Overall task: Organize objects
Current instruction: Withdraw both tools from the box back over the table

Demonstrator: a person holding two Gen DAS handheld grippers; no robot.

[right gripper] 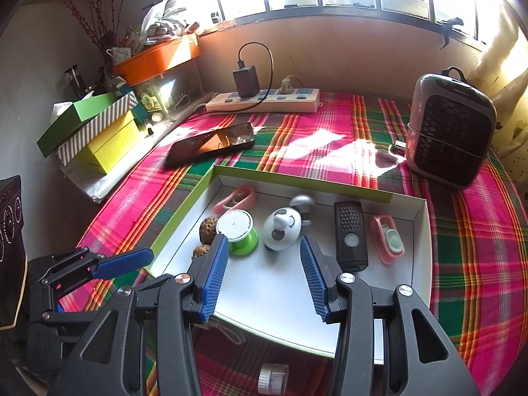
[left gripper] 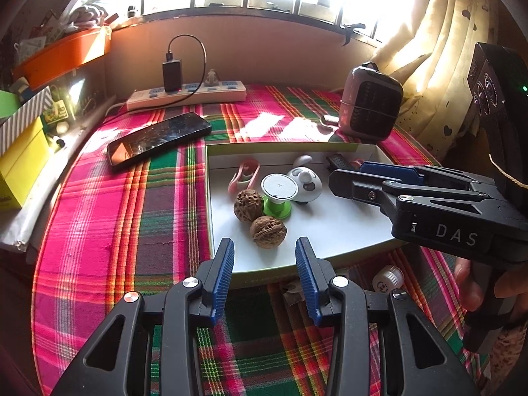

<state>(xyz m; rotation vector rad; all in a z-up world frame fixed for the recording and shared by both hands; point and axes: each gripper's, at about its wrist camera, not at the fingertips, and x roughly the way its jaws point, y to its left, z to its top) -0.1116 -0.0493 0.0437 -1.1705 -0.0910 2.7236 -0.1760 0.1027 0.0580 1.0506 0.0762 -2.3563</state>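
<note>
**Both grippers empty above the tray; one small jar outside it**

Left gripper: fingers apart, nothing between the blue pads. Right gripper: fingers apart, also empty; both hang over the near edge of the white tray.

Tray, centre of both views, holds two walnuts, a green-footed spool, a white panda-faced toy, a pink clip, a black remote-like stick and a pink brush-like piece. A small white ribbed jar lies on the cloth just outside the tray's near rim, lower right of the left view, bottom centre of the right view; it reads as the thing left to put away.

Risks, as judged:
- The jar sits low beside the tray wall; a pad coming down could catch the rim and tip or shove the tray
- Round jar on cloth may roll off the pads
- Grippers hang close together; reaching across could knock them
- Walnuts are loose and would roll if the tray jolts

Surface: pink, green and red plaid cloth, sun patches across the far half. A phone upper left, a power strip below the window, a small heater upper right, stacked boxes at left
</note>
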